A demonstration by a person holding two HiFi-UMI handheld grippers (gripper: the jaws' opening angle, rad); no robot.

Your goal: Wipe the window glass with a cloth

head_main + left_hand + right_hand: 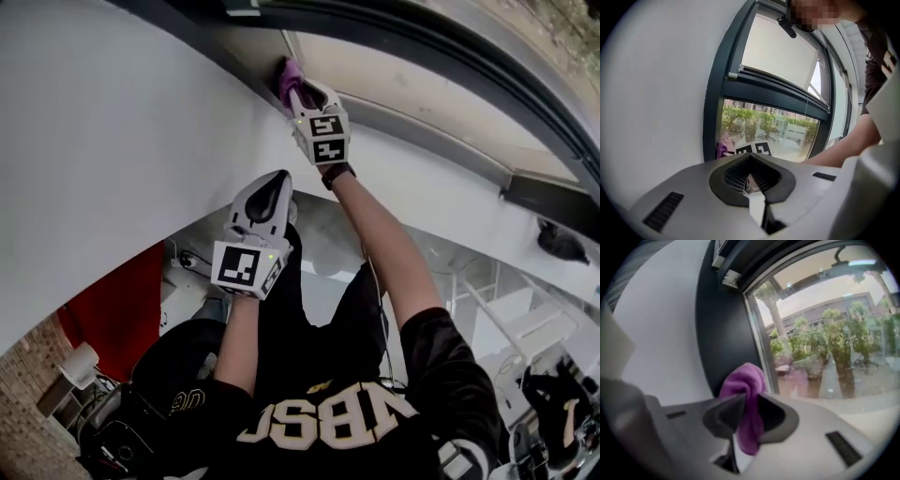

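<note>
Nearest the person, the left hand-held gripper (272,187) hangs back from the window beside the white wall (112,141), its jaws pressed together with nothing between them; further out, at the end of a stretched arm, the right hand-held gripper (298,92) pinches a purple cloth (743,380), its jaws closed on a fold near the cloth's middle; the cloth sits at the left edge of the pane, right where the dark frame (722,329) meets the window glass (825,333), though whether it presses the glass or only the frame cannot be told; beyond the glass lies a garden (834,329) with trees and shrubs. The risks, as I judge them: the cloth is held by a narrow pinch only, so drag against the pane could tug it loose and drop it; the wad that stands out past the jaws is small, so a steep angle or a hard push could bring the hard jaw tips onto the glass and scrape it; so close to the frame, a stroke could ride along the frame and miss the pane's edge; with the arm at full reach, pressure may come out uneven and leave streaks. The cloth looks soft and plush, bunched into a rounded knob above the jaws with a short tail hanging below; it seems dry and limp, so only a small patch will meet the glass.
</note>
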